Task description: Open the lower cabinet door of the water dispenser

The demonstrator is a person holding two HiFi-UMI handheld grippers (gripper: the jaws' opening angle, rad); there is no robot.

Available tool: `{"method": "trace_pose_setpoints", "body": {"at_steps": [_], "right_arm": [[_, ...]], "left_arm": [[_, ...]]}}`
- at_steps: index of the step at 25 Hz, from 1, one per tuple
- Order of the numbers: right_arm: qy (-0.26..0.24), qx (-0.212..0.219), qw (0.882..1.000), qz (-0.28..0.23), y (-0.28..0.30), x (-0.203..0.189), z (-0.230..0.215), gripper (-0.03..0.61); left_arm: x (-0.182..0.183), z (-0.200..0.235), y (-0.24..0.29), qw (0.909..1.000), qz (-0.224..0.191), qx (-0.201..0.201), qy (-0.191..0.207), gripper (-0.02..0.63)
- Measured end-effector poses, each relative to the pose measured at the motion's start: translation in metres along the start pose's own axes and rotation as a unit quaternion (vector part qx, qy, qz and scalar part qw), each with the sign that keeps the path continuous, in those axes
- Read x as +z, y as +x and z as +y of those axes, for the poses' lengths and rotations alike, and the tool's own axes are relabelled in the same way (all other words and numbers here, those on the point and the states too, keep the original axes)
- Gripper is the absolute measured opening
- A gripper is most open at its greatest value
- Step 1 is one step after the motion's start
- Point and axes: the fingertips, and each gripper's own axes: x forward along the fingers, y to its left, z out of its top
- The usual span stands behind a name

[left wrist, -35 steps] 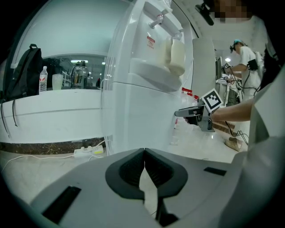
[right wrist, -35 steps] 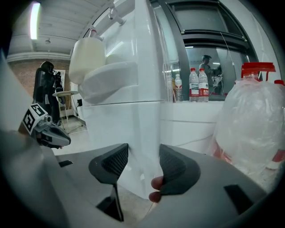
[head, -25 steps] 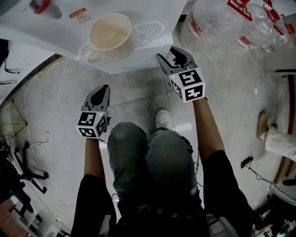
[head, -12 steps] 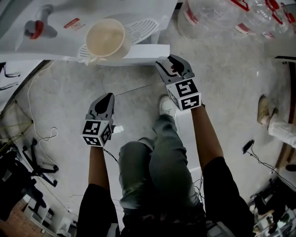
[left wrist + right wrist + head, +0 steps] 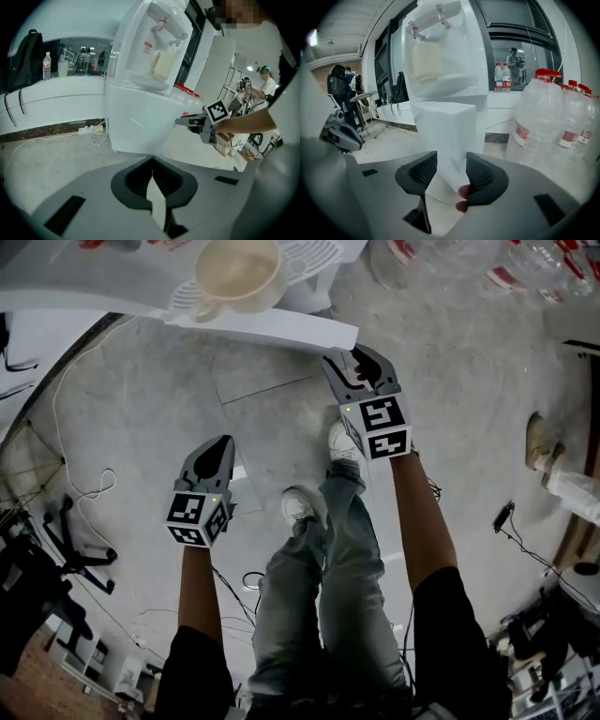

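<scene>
For leverage the right gripper [image 5: 354,360] pinches the free edge of the partly open cabinet door [image 5: 281,329], its jaws just narrowed onto it, at the water dispenser's [image 5: 84,282] front, while the left gripper [image 5: 217,444] hangs closed and empty.

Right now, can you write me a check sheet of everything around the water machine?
Surface: bare grey concrete floor.
Job's things: water dispenser; its lower cabinet door stands partly open.
Clutter: cream cup on the drip tray; big water bottles beside the dispenser.
Tools: right tool closed on the door's free edge, jaws just squeezed in slightly; left tool shut, empty, away from the dispenser.
Cables: white cord and power strip on the floor; black cable too.
Surroundings: office chair base, someone's shoe, counter behind.
</scene>
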Motion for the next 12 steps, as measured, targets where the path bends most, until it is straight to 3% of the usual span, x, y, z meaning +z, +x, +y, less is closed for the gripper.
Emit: {"method": "trace_pose_setpoints", "body": {"at_steps": [5,12], "right_arm": [[-0.003,0.006,1.0,0.006,-0.015,-0.014,0.02,0.198],[-0.01,0.047,0.999,0.024,-0.035,-0.037,0.064,0.195]], "left_arm": [[-0.02,-0.015,-0.023,0.9998,0.007,0.011,-0.014,0.012],[-0.024,-0.047,-0.047,0.999,-0.007,0.024,-0.037,0.012]]}}
